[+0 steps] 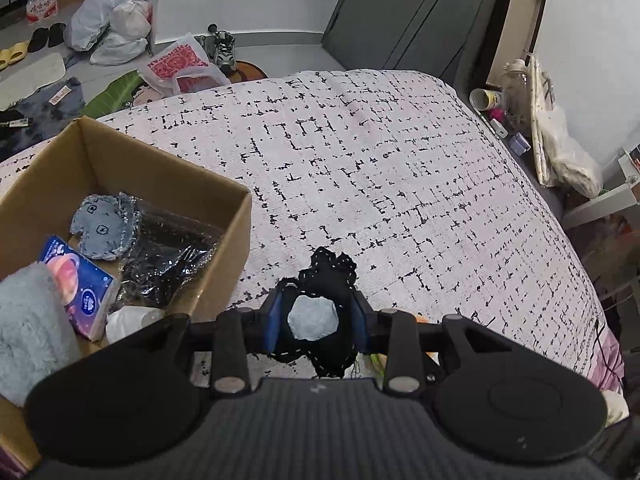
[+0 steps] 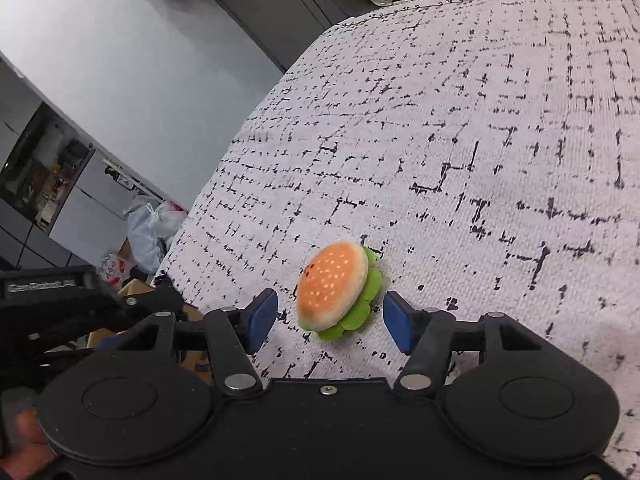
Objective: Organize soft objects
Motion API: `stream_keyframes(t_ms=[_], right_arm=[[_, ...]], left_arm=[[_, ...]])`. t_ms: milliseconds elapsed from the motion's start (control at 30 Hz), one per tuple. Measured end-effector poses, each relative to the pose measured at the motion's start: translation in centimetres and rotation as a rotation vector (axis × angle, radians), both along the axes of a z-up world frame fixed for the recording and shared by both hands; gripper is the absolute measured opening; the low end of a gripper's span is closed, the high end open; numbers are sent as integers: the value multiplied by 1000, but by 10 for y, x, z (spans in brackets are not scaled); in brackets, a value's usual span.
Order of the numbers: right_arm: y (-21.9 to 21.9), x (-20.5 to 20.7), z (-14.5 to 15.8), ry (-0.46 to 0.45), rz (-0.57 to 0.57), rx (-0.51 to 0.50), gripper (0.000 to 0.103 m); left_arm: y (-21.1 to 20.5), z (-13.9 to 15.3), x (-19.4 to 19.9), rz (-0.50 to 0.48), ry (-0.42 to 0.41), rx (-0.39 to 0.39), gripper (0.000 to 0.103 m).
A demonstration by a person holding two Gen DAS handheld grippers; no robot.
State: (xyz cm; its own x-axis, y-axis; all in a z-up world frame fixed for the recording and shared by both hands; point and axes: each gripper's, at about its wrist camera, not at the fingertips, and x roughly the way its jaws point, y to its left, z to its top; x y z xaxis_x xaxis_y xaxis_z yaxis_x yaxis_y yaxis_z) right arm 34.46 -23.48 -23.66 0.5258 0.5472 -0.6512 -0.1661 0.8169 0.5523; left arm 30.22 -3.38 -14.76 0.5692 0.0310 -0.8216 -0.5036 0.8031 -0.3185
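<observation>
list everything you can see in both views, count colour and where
cardboard box: 1, brown, on the bed's left side
denim pieces: 1 bundle, blue, in the box
tissue pack: 1, purple, in the box
fluffy towel: 1, pale blue, in the box
plush burger: 1, orange and green, on the bedspread between the open right tool pads
fabric piece: 1, black with grey centre, gripped by the left tool
</observation>
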Motion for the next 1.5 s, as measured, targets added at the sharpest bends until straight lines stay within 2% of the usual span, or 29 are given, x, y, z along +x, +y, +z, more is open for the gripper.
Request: stream_keyframes(t_ms=[233,367,433,467,500,667,833,1100,1500], right_arm=[[-1,3,-7,-9,-16,14,58],[2,7,-11,-12,-13,17,54],[3,9,-12,-12,-16,15,48],[3,10,-12,-8,-17,7,38],[3,11,-13,-1,-12,-4,32],[5,12,-6,26,5,-32,22],[7,5,9,2,22,-30,21],[11,-2,30,-33,47,-10,22],[30,-23,59,-121,103,10,22]], left_arm=[[1,-4,9,-17,8,-2,35],[1,-6,13,-19,17,-4,35],[2,-6,16,-25,18,-2,35],[1,-6,16,-26,17,-1,35],[1,-6,17,-27,17,-1,35],[0,-7,20,-33,14,-3,35],[3,-6,14,-33,10,-11,35],[14,15,-4,-41,-24,-11,35],[52,38,-46,8,-45,-8,35]])
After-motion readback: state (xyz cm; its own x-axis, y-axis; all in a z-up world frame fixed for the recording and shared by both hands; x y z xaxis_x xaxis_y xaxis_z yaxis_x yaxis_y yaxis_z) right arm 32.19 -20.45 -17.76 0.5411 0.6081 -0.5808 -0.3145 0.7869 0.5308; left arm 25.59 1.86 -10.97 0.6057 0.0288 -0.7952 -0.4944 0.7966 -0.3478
